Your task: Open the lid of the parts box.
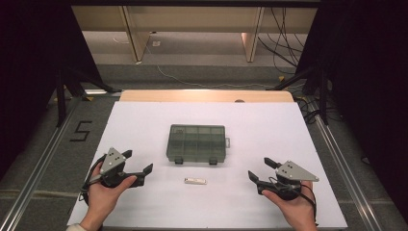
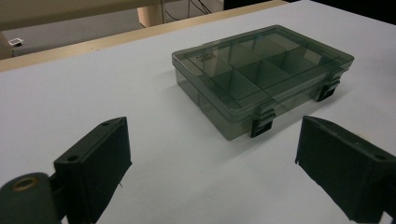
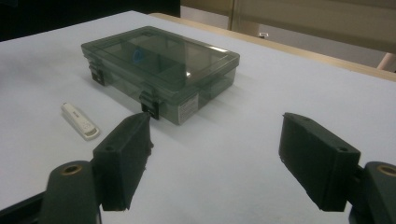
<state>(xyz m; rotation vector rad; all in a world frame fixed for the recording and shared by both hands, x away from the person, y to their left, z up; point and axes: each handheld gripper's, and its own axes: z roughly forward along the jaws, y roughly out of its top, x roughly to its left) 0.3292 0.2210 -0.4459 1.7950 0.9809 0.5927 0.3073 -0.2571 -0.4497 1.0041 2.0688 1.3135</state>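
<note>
Left gripper [image 1: 142,163]: jaws spread, empty, resting left of the box.
Compartment box [image 1: 197,143]: mid-table, lid latched shut.
White stick [image 1: 195,181]: just in front of the box; small and flat, likely to skid from a pinch.
Right gripper [image 1: 257,169]: spread, empty.

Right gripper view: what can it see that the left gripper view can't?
The right gripper view shows the small white stick lying on the table near the box's latches. The left gripper view shows the compartments through the lid more plainly. Both share the smoky plastic box, closed, the white table top, and a pair of open black jaws with nothing between them.
</note>
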